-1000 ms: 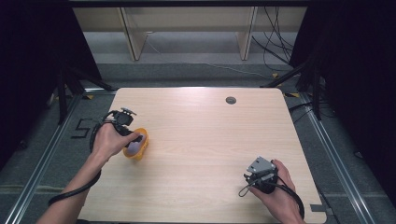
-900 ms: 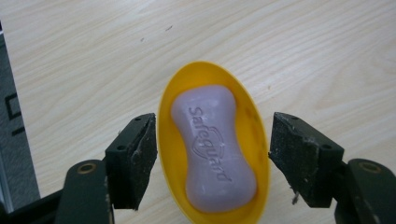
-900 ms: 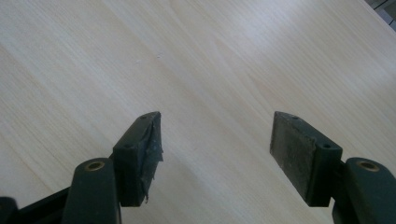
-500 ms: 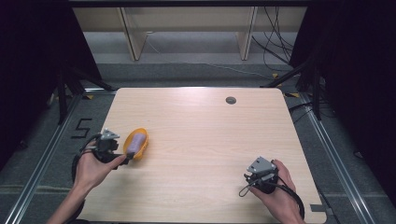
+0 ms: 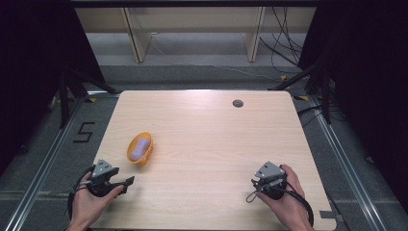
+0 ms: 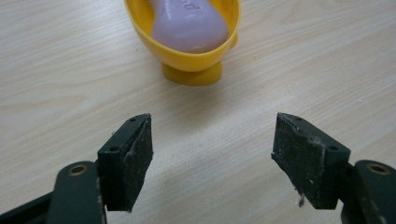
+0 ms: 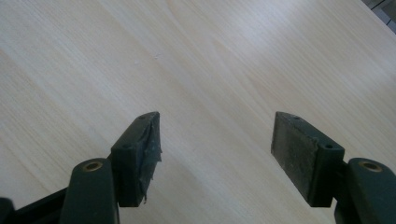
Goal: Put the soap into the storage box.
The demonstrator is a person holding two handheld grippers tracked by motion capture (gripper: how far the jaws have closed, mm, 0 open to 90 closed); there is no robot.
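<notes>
Looking forward and down from above the near edge, taking in the whole table (image 5: 207, 139) at mid-frame. Riding low on the left gripper (image 6: 212, 156), facing the yellow bowl (image 6: 187, 46) close at top centre; sharing that bowl (image 5: 140, 148) with the high view. Riding low on the right gripper (image 7: 215, 154), facing bare tabletop (image 7: 233, 56) very near.

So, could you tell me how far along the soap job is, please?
Done: the soap lies in the yellow dish on the table. In hand: nothing; the left hand-held gripper is open and clear, the right open too. Left: seemingly nothing.
</notes>
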